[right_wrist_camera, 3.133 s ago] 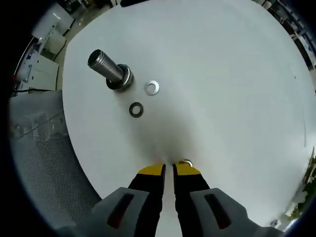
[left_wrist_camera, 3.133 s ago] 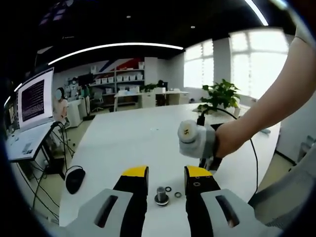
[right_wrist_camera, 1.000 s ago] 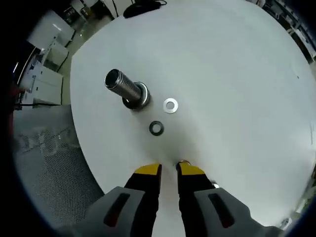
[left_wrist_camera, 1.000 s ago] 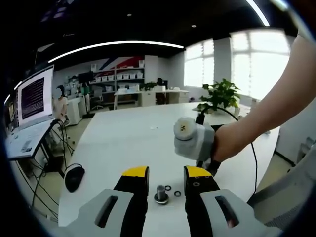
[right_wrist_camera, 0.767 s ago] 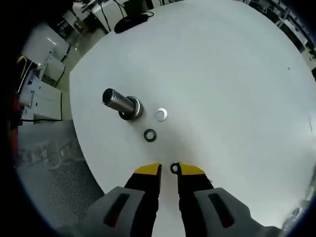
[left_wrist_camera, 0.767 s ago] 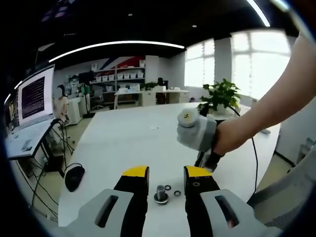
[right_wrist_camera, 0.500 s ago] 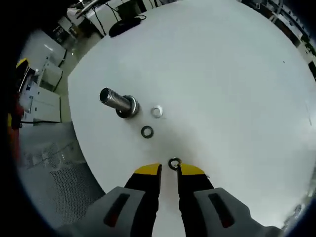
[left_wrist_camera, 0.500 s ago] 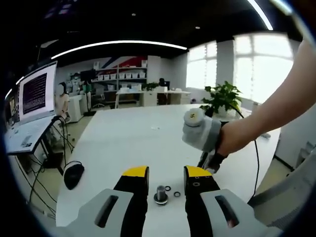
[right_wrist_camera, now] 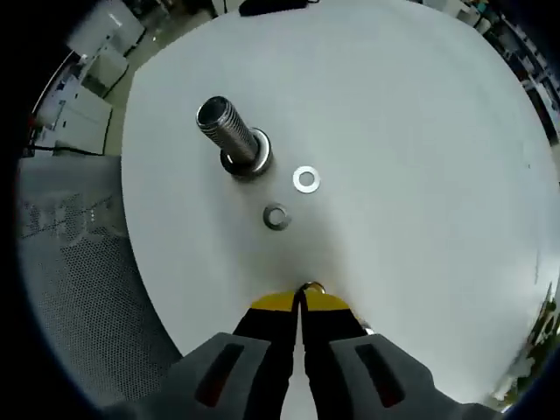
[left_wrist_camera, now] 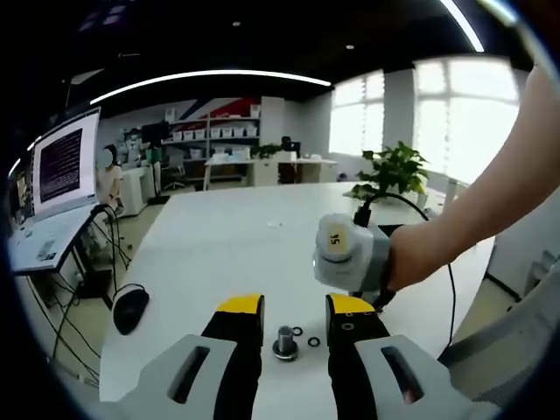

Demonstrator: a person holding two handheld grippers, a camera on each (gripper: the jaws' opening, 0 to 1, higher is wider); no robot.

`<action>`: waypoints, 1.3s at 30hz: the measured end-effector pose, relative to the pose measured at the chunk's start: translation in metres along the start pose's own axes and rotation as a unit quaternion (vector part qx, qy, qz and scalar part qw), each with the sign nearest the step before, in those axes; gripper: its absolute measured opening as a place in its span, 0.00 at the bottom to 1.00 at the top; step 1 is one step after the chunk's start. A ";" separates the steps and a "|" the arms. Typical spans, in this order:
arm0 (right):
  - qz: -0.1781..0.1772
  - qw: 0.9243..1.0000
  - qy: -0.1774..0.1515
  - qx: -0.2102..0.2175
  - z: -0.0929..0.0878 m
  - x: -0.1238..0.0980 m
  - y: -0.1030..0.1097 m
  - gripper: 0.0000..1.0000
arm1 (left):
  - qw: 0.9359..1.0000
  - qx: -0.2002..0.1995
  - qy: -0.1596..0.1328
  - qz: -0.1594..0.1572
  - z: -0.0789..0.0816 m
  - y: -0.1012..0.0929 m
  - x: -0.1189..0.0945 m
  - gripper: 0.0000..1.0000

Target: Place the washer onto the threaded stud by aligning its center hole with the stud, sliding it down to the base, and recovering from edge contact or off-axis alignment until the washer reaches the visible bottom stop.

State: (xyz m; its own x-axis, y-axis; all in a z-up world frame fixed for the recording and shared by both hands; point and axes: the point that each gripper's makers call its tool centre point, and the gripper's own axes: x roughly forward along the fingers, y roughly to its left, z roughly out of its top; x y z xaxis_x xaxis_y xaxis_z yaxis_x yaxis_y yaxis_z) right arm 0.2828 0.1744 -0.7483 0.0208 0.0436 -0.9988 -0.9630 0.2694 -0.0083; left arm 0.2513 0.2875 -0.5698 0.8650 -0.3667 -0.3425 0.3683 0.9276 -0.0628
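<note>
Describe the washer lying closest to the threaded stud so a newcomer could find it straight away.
On the white table, find the upright threaded stud. Two loose washers lie beside its base; the target washer is the brighter, wider ring, while the duller washer lies nearer the right hand-held gripper.

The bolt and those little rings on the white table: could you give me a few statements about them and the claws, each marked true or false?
1. The bolt stands upright on the table. True.
2. Two rings lie loose beside it. True: a bright ring and a darker ring.
3. A ring already sits halfway down the bolt. False: its threads are bare.
4. The right claw is wide open. False: its tips are pinched together.
5. The left claw is open. True.
</note>
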 end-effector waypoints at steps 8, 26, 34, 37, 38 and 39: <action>-0.021 0.999 0.030 -0.030 0.001 0.000 0.001 0.02 | 1.000 0.002 0.004 0.002 -0.002 0.001 -0.001 0.26; -0.012 0.996 -0.070 0.048 -0.006 -0.027 0.000 0.01 | 1.000 0.012 0.010 0.000 -0.004 -0.002 0.001 0.25; -0.031 0.992 -0.105 0.058 -0.007 -0.067 -0.008 0.01 | 1.000 0.023 0.007 -0.005 -0.002 -0.006 -0.002 0.25; -0.038 0.990 -0.115 0.066 -0.011 -0.081 -0.013 0.01 | 1.000 0.026 0.007 -0.009 -0.001 -0.008 -0.001 0.25; -0.041 0.990 -0.117 0.069 -0.013 -0.084 -0.014 0.01 | 1.000 0.028 0.007 -0.010 -0.001 -0.009 0.000 0.25; -0.046 0.989 -0.119 0.072 -0.017 -0.090 -0.017 0.01 | 0.999 0.029 0.007 -0.011 -0.001 -0.010 0.000 0.25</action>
State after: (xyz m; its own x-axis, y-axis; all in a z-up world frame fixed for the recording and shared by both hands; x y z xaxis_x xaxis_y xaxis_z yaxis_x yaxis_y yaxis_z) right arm 0.2926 0.1495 -0.6593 0.1860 0.2329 -0.9545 -0.9065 0.4155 -0.0753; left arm 0.2469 0.2789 -0.5704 0.8512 -0.3862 -0.3555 0.4072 0.9132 -0.0171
